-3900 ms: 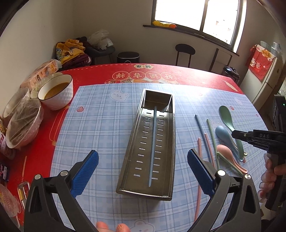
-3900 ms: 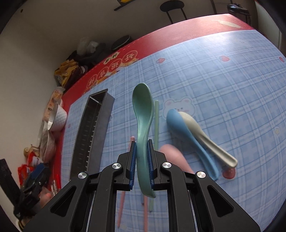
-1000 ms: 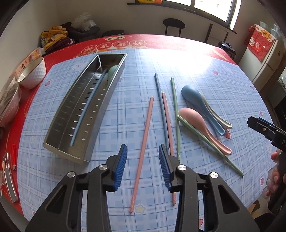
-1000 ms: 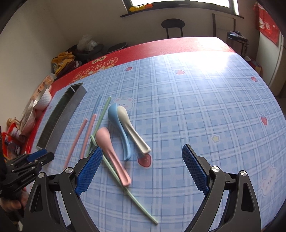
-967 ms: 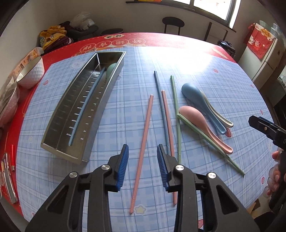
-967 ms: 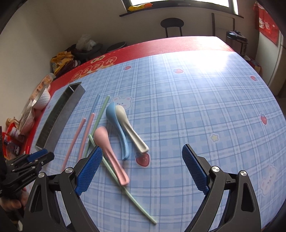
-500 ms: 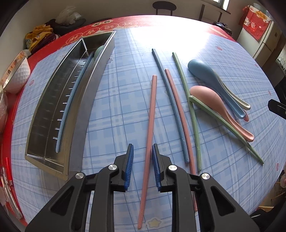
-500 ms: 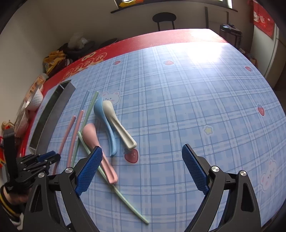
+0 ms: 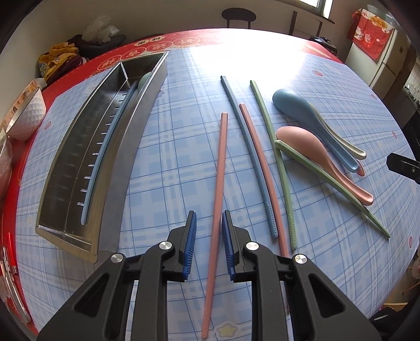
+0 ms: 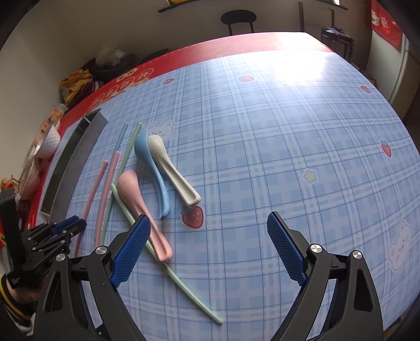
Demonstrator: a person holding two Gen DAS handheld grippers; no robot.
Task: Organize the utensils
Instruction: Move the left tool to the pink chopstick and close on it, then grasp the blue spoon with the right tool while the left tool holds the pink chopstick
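Note:
My left gripper [image 9: 209,223] hangs low over the blue checked cloth. Its blue pads straddle a pink chopstick [image 9: 221,157] with a narrow gap on each side. To the right lie a dark blue chopstick [image 9: 244,136], a second pink chopstick [image 9: 260,162] and two green chopsticks [image 9: 267,126]. Past them are a blue spoon [image 9: 296,107], a pink spoon [image 9: 309,141] and a beige spoon [image 9: 354,152]. The steel tray [image 9: 123,162] on the left holds a blue chopstick [image 9: 105,154] and a green spoon [image 9: 144,78]. My right gripper [image 10: 207,216] stands wide open and empty, just right of the pink spoon [image 10: 134,188].
A white bowl [image 9: 26,110] and wrapped dishes stand on the red table edge at the far left. Clothes [image 9: 60,60] are piled behind the table, and a black stool [image 9: 239,15] stands by the far wall. The cloth's near edge runs close under both grippers.
My left gripper narrowed its jaws and came down over the pink chopstick. The green spoon, earlier in my right gripper, now lies in the tray, and that gripper stands wide open.

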